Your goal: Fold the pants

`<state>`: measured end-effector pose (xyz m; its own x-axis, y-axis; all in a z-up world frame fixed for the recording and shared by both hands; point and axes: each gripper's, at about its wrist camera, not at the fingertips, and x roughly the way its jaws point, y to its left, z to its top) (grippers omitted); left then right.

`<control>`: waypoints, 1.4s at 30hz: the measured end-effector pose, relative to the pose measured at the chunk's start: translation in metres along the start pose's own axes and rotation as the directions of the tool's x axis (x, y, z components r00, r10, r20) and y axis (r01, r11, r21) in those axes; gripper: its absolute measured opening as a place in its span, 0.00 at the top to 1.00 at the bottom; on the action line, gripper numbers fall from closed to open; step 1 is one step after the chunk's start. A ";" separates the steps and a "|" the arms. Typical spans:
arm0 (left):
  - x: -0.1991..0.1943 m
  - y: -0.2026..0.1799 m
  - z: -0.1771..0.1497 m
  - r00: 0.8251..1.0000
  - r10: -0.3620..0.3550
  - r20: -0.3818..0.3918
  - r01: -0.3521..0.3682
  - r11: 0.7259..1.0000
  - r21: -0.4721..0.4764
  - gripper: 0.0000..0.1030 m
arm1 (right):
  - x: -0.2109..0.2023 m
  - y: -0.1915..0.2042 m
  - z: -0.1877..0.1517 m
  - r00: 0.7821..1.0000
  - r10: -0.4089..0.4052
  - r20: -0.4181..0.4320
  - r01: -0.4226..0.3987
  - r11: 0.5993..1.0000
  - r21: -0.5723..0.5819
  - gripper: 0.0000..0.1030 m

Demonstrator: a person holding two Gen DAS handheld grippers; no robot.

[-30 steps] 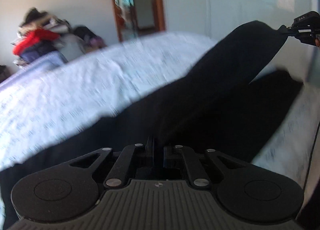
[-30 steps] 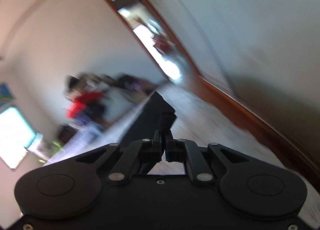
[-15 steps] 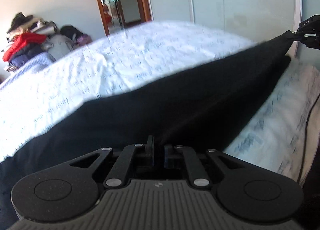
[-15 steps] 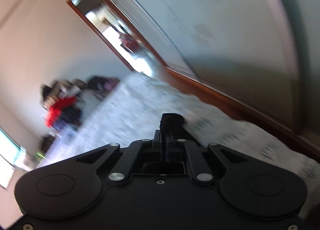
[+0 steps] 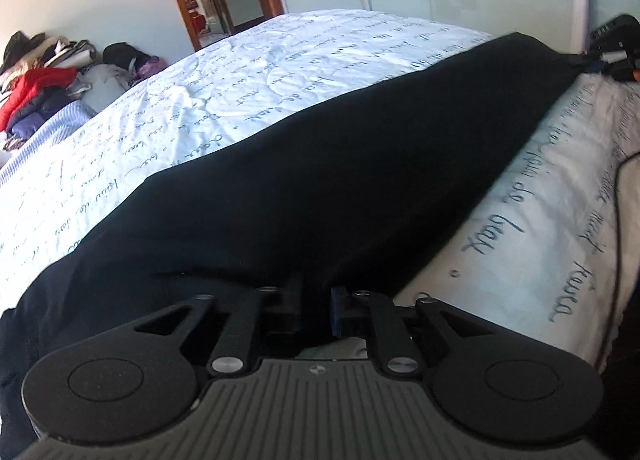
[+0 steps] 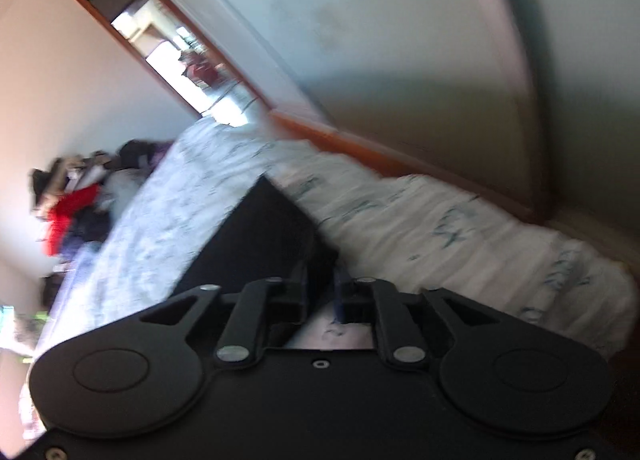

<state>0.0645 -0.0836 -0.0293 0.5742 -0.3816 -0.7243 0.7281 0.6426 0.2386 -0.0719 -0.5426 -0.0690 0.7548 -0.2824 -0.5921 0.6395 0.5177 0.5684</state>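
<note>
Releasing the black pants (image 5: 320, 188) onto the bed (image 5: 280, 72).
Both the left gripper (image 5: 314, 306) and right gripper (image 6: 322, 292) have just been opening, cloth loose between parted jaws; back straight out so the edges stay aligned.

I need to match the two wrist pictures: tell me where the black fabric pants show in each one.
Left wrist view: the black fabric pants stretch diagonally from lower left to upper right over the white bedsheet with handwriting print.
Right wrist view: the pants sit at centre, just beyond the fingers.
Shared landmark: the pile of clothes with a red garment, at the left in both.
</note>
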 end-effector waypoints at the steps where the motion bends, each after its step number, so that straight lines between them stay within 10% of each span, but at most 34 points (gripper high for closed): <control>1: -0.004 -0.002 0.000 1.000 -0.008 0.000 0.008 1.000 0.013 0.71 | -0.009 0.008 -0.001 0.998 -0.044 0.051 0.046 0.998 -0.042 0.78; 4: -0.017 -0.004 -0.001 0.999 -0.042 0.016 0.042 0.998 0.038 0.57 | -0.031 0.049 -0.006 0.983 -0.032 0.181 0.068 0.978 -0.197 0.78; 6: -0.024 -0.001 0.000 0.997 -0.071 0.029 0.070 0.997 0.029 0.54 | -0.024 0.094 -0.012 0.989 0.104 0.108 -0.058 0.929 -0.365 0.77; 9: -0.036 0.008 0.001 0.996 -0.057 0.065 0.058 0.998 -0.004 0.52 | 0.001 0.176 -0.043 0.944 0.304 -0.128 -0.320 0.751 -0.577 0.77; 14: -0.041 0.047 0.001 0.983 0.175 0.061 -0.164 0.976 -0.145 0.42 | 0.041 0.287 -0.106 0.837 0.387 -0.387 -0.538 0.447 -0.715 0.77; 19: -0.041 0.100 -0.017 0.924 0.378 -0.049 -0.375 0.879 -0.295 0.40 | 0.034 0.337 -0.187 0.724 0.359 -0.588 -0.677 0.212 -0.705 0.76; 27: -0.088 0.174 -0.060 0.824 0.537 -0.180 -0.544 0.663 -0.515 0.38 | -0.043 0.370 -0.310 0.680 0.369 -0.633 -0.555 -0.305 -0.774 0.69; 35: -0.115 0.196 -0.082 0.775 0.601 -0.196 -0.601 0.603 -0.524 0.25 | -0.065 0.408 -0.370 0.639 0.369 -0.675 -0.518 -0.443 -0.732 0.59; 42: -0.120 0.206 -0.094 0.780 0.598 -0.186 -0.580 0.578 -0.574 0.25 | -0.053 0.419 -0.435 0.727 0.400 -0.559 -0.299 -0.549 -0.781 0.60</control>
<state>0.1105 0.1575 0.0463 0.8137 0.2101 -0.5421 -0.1273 0.9742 0.1865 0.0928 0.0409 -0.0480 0.7224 0.4531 -0.5223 -0.6904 0.4309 -0.5811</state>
